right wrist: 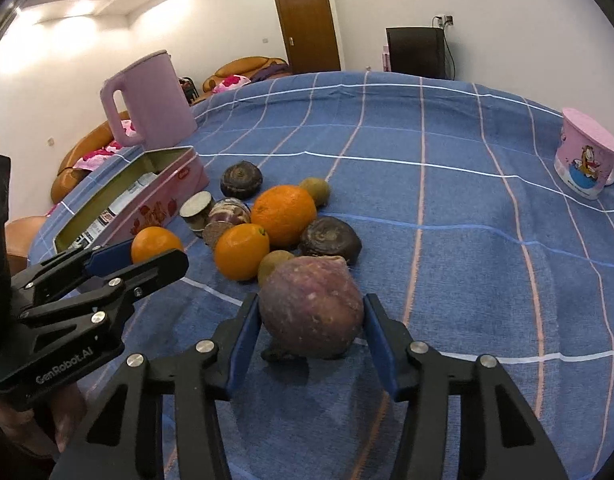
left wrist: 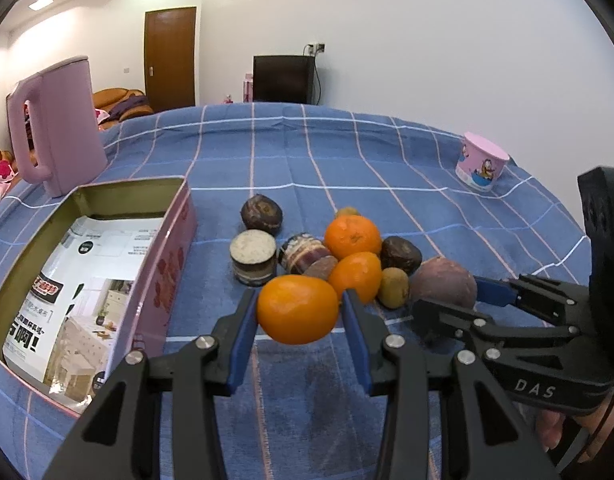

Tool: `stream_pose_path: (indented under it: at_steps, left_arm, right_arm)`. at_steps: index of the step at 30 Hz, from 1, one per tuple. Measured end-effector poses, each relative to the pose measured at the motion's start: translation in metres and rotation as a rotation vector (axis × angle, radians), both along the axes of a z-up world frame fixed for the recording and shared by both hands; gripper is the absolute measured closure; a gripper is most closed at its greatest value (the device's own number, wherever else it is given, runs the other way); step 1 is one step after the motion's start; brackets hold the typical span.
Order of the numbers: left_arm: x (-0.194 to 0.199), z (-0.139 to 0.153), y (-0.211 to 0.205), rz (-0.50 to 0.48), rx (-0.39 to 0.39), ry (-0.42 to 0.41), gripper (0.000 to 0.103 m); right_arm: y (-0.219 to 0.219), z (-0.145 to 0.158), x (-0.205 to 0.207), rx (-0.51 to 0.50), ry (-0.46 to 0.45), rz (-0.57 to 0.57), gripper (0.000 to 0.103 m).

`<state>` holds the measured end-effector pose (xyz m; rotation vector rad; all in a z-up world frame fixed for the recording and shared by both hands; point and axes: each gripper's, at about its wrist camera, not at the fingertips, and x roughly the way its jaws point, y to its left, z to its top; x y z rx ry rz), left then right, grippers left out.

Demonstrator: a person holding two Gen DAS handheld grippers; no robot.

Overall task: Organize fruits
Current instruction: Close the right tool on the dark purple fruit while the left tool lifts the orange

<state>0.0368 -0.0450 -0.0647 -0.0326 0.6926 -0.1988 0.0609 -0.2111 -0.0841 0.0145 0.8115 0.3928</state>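
My left gripper (left wrist: 299, 312) is shut on an orange (left wrist: 297, 309), held just above the blue checked cloth; it also shows in the right wrist view (right wrist: 155, 246). My right gripper (right wrist: 312, 320) has its jaws against both sides of a purple sweet potato (right wrist: 313, 306) that rests on the cloth; the potato also shows in the left wrist view (left wrist: 443, 282). Behind lie two more oranges (left wrist: 353, 237) (left wrist: 357, 276), kiwis (left wrist: 393, 286), dark roots (left wrist: 261, 212) and cut purple tubers (left wrist: 253, 256). An open pink tin box (left wrist: 163, 264) stands to the left.
A pink kettle (left wrist: 55, 128) stands behind the tin. A pink cartoon cup (left wrist: 481, 166) sits at the far right of the cloth. A printed leaflet (left wrist: 79, 292) lies inside the tin. The table's far edge curves behind the fruit pile.
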Motion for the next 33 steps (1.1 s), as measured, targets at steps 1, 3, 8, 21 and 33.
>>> stream_pose_path:
  at_steps: [1, 3, 8, 21, 33]
  left_arm:
    - [-0.001, 0.001, 0.0, 0.003, 0.002, -0.005, 0.059]
    - [-0.004, 0.002, -0.001, 0.002, 0.009, -0.022, 0.059]
    - [-0.011, 0.007, -0.004, 0.005, 0.028, -0.069, 0.059]
    - [-0.018, 0.011, -0.009, 0.011, 0.062, -0.131, 0.059]
    - [-0.023, 0.015, -0.008, 0.019, 0.068, -0.168, 0.059]
  right_arm:
    - [0.0, 0.001, -0.001, -0.001, -0.01, -0.001, 0.05]
    - [0.0, 0.004, -0.004, 0.003, -0.029, -0.001, 0.05]
    - [-0.002, 0.01, -0.01, 0.017, -0.077, -0.005, 0.05]
    - [-0.002, 0.019, -0.022, 0.04, -0.164, 0.007, 0.05]
    - [-0.001, 0.024, -0.033, 0.044, -0.223, 0.016, 0.05]
